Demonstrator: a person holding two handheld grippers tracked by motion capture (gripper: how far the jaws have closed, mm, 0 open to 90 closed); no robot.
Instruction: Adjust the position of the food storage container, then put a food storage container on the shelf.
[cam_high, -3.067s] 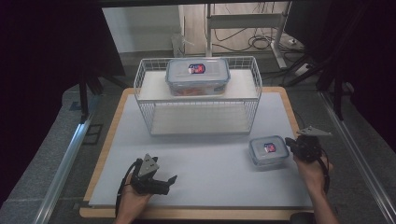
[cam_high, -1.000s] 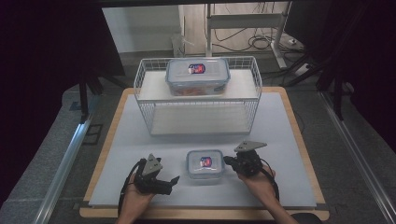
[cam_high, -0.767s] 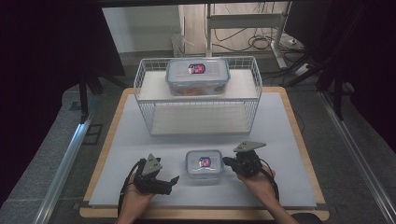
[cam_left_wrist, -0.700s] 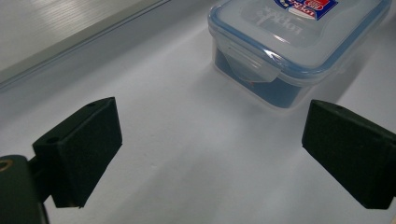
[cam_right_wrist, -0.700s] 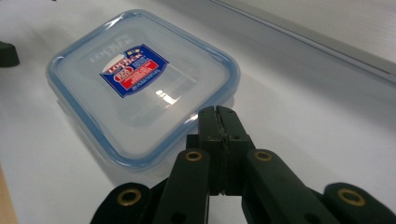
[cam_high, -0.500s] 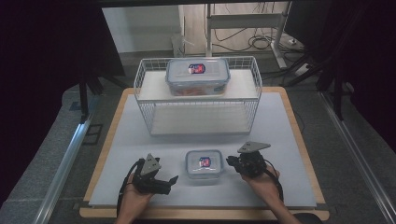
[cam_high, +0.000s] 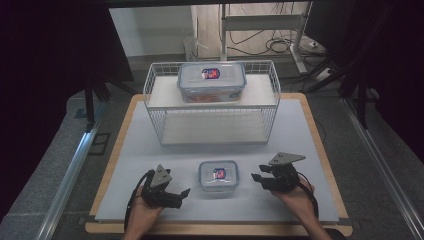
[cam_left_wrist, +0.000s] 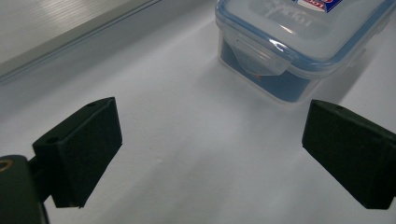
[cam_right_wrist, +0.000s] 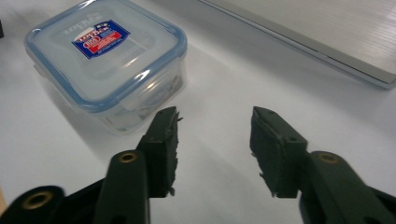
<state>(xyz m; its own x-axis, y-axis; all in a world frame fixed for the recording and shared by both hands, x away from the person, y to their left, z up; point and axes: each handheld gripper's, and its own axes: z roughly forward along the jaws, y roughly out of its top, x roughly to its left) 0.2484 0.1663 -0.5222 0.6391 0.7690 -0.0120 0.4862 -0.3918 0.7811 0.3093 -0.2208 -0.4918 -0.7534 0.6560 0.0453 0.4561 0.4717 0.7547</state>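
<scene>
A: status, going left to right off the small container (cam_high: 218, 175)?

B: left tongs (cam_high: 177, 194) sit just left of the small container, resting low on the desk (cam_high: 150, 150); jaws spread wide, nothing between them; in the left gripper view the container's clip side lies ahead, off toward the right pad (cam_left_wrist: 348, 151), not touching either pad.

A: and the small container itself?

B: upright on the desk's near middle, lid on, label up; it stands between the two tongs, apart from both; well in front of the wire rack (cam_high: 212, 107).

A: right side?

B: right tongs (cam_high: 258, 178) just right of the small container; jaws have just been opening, now about half apart and empty; the right gripper view shows the container ahead of the left pad (cam_right_wrist: 163, 144) with a gap, so it's released.

A: so the placing is done?

B: I'd judge yes; the container is set down in the centre and let go. Behind it the large container (cam_high: 212, 82) rests on the rack's top shelf; the lower shelf looks bare.

A: what's left?

B: my guess: a regrasp by the left tongs, or both, then a lift toward the rack; nothing is clamped yet, so that step isn't started. The clip tabs on the sides are the awkward bit for a grip.
</scene>
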